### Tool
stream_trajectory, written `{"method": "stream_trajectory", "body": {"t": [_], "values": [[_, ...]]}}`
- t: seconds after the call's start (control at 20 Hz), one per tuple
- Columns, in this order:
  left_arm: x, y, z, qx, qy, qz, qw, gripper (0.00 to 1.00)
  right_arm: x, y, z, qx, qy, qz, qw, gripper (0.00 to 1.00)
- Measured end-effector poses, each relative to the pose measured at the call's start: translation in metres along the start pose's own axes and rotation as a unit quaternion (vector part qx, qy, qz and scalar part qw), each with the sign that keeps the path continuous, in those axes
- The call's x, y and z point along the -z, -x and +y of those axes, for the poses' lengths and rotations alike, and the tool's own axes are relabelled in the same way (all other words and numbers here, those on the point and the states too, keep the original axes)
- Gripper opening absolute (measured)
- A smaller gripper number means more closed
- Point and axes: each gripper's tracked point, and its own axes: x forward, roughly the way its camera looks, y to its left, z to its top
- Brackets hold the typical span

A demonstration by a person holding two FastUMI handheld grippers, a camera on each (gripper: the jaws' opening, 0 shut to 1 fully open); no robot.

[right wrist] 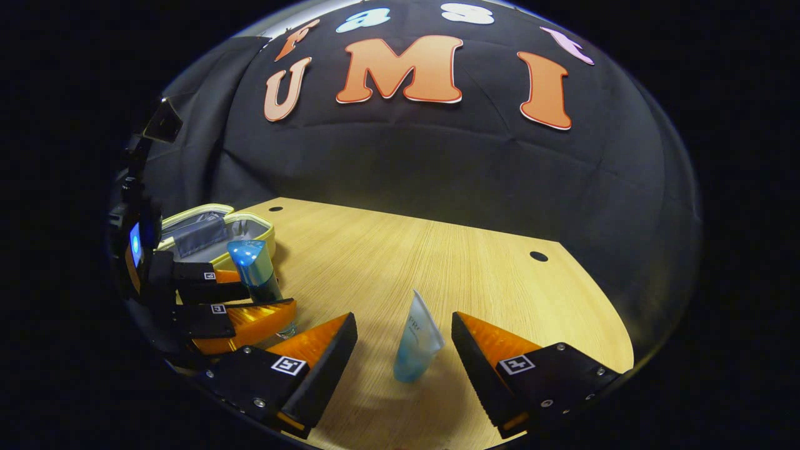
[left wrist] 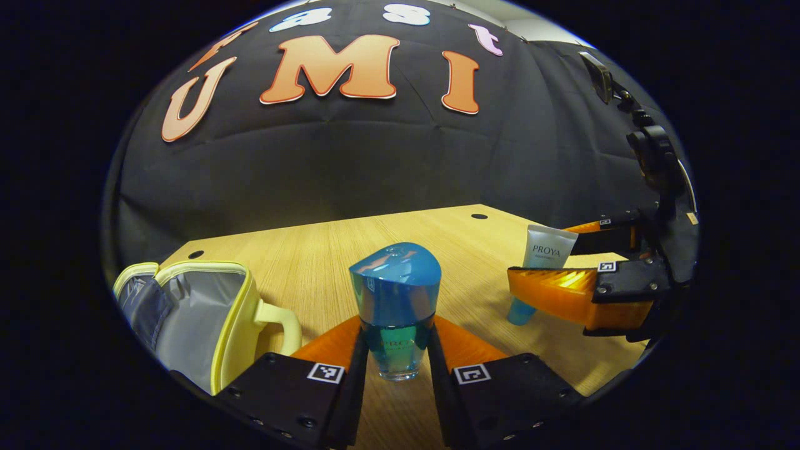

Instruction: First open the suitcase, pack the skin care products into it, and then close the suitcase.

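**On the desk: two products staged for packing, case already open**

On the desk (right wrist: 437,262), the suitcase (left wrist: 206,312) lies at the left tool's side with its lid thrown back and grey lining exposed, so the opening step reads as done and packing as the step in hand.

Left tool (left wrist: 397,350): both fingers stand against the flanks of the blue-capped bottle (left wrist: 395,300), low on its clear body; it appears clamped on the bottle. The bottle stands upright, long axis vertical, cap up, base at or just above the desk. This low grip would likely keep the heavy cap steady during transfer to the case nearby.

Right tool (right wrist: 403,350): its fingers are spread wide, one on either side of the tube (right wrist: 417,347), touching neither face. The tube stands on its cap end, crimped end up, long axis near vertical with a slight lean. The straddle suggests a grasp is being lined up across the tube's flat faces.
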Motion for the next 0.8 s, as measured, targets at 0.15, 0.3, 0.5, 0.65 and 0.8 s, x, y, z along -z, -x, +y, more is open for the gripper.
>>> {"method": "stream_trajectory", "body": {"t": [0.15,0.3,0.5,0.65,0.8], "values": [[-0.013,0.005,0.002,-0.005,0.005,-0.008,1.000,0.45,0.006,-0.006,0.006,-0.015,0.000,0.012,1.000,0.88],[-0.036,0.009,0.003,-0.005,-0.005,-0.025,1.000,0.45,0.011,-0.009,0.006,-0.015,0.007,0.020,1.000,0.71],[-0.061,0.018,0.009,-0.010,-0.011,-0.039,0.999,0.45,0.017,-0.015,-0.003,0.006,0.016,0.031,0.999,0.56],[-0.075,0.027,0.015,-0.018,-0.014,-0.048,0.999,0.45,0.011,-0.020,-0.003,-0.005,0.001,0.035,0.999,0.31],[-0.089,0.040,0.026,-0.036,-0.025,-0.053,0.998,0.45,0.001,-0.018,0.001,-0.011,-0.001,0.033,0.999,0.28]]}}
